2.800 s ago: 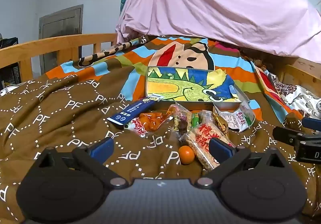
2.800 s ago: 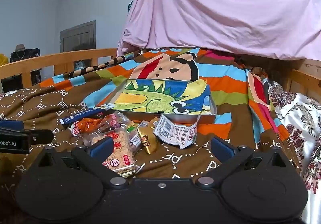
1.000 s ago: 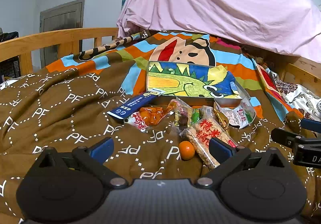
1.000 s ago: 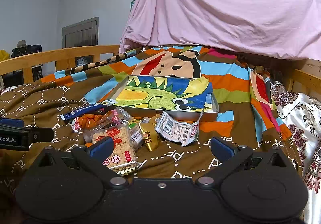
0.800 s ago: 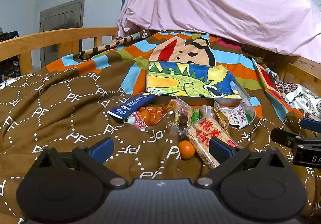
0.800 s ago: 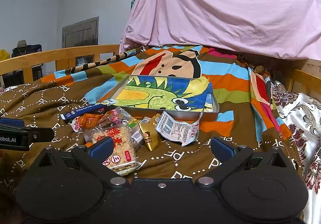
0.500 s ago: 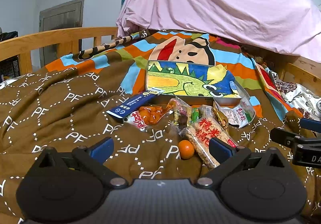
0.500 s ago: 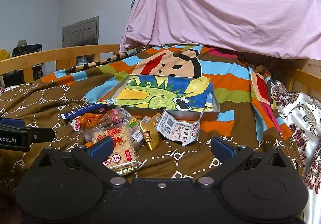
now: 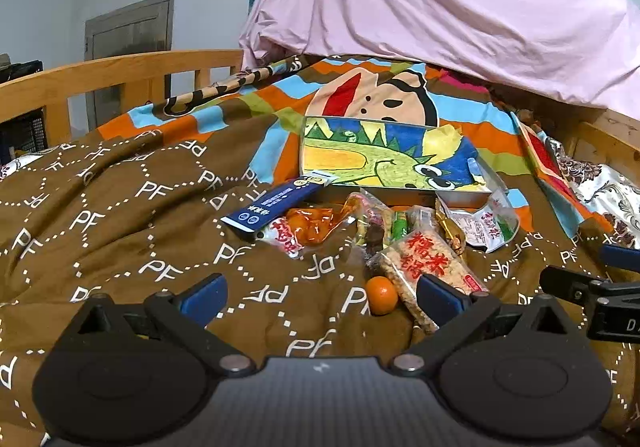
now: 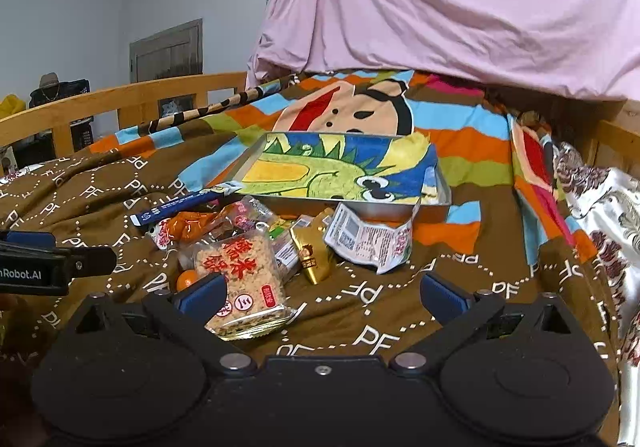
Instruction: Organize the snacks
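A metal tray (image 9: pixel 464 195) lined with a dinosaur picture lies on the bed; it also shows in the right wrist view (image 10: pixel 400 207). In front of it lies a pile of snacks: a blue stick pack (image 9: pixel 276 206), an orange packet (image 9: pixel 310 225), a rice cracker pack (image 9: pixel 428 265), a small orange fruit (image 9: pixel 381 289), a gold wrapper (image 10: pixel 312 251) and a white torn packet (image 10: pixel 370 241). My left gripper (image 9: pixel 320 297) is open and empty, short of the pile. My right gripper (image 10: pixel 320 297) is open and empty, its left finger beside the rice cracker pack (image 10: pixel 244 279).
A brown patterned blanket (image 9: pixel 120 207) and a striped cartoon blanket (image 9: pixel 400 107) cover the bed. Wooden rails (image 9: pixel 100 75) run on the left and a rail (image 9: pixel 608 135) on the right. A pink sheet (image 9: pixel 440 7) hangs behind.
Both grippers have edged slightly forward toward the snack pile. Nothing has been picked up and the snacks lie as before.
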Motion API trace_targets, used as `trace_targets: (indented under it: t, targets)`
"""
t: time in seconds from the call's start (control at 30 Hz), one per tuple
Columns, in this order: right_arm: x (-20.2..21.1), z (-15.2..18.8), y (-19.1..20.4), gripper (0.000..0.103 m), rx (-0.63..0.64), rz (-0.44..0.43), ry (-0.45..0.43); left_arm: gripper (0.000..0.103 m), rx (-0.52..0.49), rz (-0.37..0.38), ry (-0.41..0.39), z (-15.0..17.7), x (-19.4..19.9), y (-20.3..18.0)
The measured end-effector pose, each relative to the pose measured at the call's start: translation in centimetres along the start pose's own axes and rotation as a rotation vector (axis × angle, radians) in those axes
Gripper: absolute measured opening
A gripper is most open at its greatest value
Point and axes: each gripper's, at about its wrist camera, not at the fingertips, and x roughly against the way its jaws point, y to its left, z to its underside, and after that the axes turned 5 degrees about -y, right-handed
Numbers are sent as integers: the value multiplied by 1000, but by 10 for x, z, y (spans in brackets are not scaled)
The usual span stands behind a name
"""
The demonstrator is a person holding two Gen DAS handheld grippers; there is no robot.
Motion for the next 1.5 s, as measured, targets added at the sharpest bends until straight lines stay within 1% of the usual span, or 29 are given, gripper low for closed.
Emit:
trace_targets:
  t: [0.07,0.17,0.23,0.37,0.73,1.17,1.3,1.5]
  targets:
    - [-3,-2,-1,102,-16,-6,16,103,2,-3,8,-1,-1,1]
    - [-5,-4,-4,103,-52,-42,46,103,-2,-12,29,-2,-4,1]
    - [-5,-6,-4,103,-57,-52,51,103,3,-14,43,-2,-6,1]
    - [-8,-8,-4,103,-63,-57,74,103,19,-14,67,-3,-9,2]
    - [-25,-12,-10,103,-95,-53,148,103,3,-21,81,-15,-21,-5]
    - [-38,-14,-20,103,-146,-61,177,103,-20,-1,90,-24,-38,-9]
    - [-45,-13,-21,103,-114,-74,173,103,-34,23,102,-25,-46,-8]
    - [-55,-13,-21,103,-44,-148,133,103,-84,78,116,-25,-61,-6]
